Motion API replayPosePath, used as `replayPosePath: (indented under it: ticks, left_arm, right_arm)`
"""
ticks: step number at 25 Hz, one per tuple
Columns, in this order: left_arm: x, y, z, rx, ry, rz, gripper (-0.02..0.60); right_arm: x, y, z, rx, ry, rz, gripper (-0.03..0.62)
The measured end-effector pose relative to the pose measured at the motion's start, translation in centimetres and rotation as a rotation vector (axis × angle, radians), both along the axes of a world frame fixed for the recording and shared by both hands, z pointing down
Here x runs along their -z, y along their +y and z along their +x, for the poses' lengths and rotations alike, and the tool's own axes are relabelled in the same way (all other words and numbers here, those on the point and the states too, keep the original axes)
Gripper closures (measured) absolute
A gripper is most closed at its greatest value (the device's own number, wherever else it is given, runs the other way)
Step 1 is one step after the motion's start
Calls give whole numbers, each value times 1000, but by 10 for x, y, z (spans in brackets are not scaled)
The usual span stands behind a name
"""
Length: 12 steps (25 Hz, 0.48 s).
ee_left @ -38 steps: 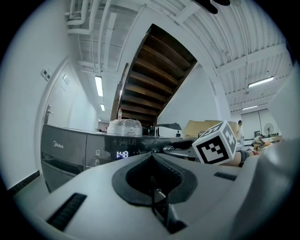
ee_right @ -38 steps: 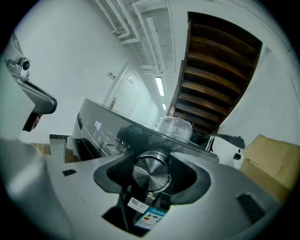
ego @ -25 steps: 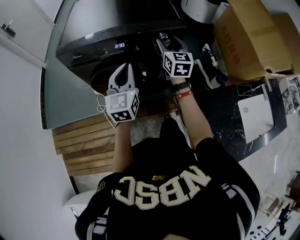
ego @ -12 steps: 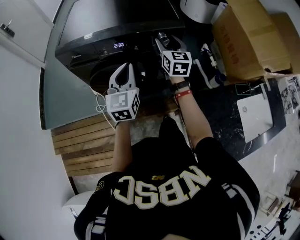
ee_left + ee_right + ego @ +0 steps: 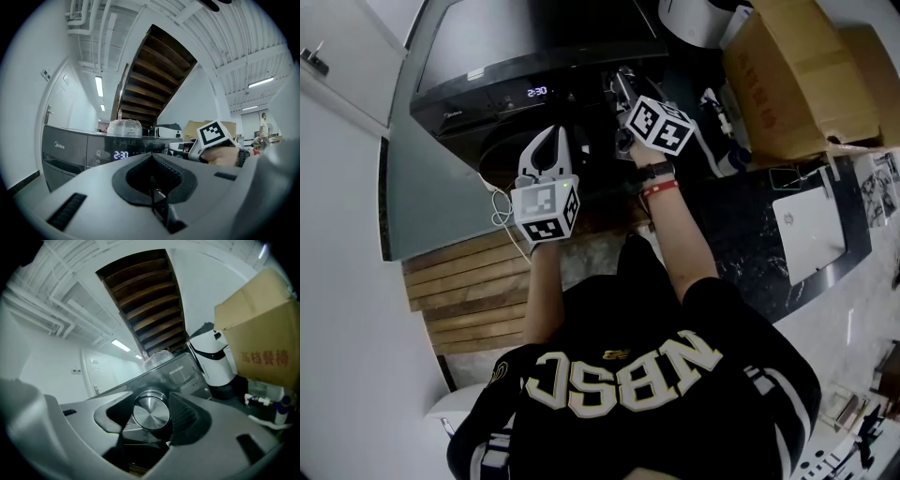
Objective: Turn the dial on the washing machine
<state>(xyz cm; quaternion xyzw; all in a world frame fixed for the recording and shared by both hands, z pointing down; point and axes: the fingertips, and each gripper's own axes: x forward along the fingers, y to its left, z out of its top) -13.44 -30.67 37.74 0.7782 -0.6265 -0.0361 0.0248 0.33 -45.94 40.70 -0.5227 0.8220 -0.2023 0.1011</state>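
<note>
The dark washing machine [image 5: 534, 42] fills the top of the head view, its display [image 5: 538, 92] reading 2:30. My right gripper [image 5: 625, 91] reaches the panel's right end, and its marker cube [image 5: 660, 127] is rolled to one side. In the right gripper view the round silver dial [image 5: 151, 414] sits between the two pads, which close on its rim. My left gripper [image 5: 549, 141] hangs shut and empty in front of the machine's door, left of the right one. Its jaws meet in the left gripper view [image 5: 152, 158], where the display [image 5: 121, 155] also shows.
A large cardboard box [image 5: 802, 75] and a white appliance [image 5: 698, 17] stand right of the machine. Wooden slats [image 5: 469, 281] lie on the floor at the left. A dark counter with a white flat device [image 5: 811, 225] runs at the right. Something in clear plastic [image 5: 124, 127] rests on top of the machine.
The right gripper's marker cube has rolled round over the last half second, with the jaws still at the dial. The left gripper has stayed where it was.
</note>
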Motion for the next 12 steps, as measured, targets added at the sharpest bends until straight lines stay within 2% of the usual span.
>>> replayPosePath:
  ticks: [5,7,12]
  left_arm:
    - [1,2,-1,3,2,0,568]
    - [0,2,-1,2,-3,-1,568]
    - [3,3,-14,27,-10,-1,568]
  right_arm:
    - [-4,-2,6,-3,-183,-71,353]
    - [-4,-2,5,6,-173,-72,352]
    - [-1,0,2,45,-62,-50,359]
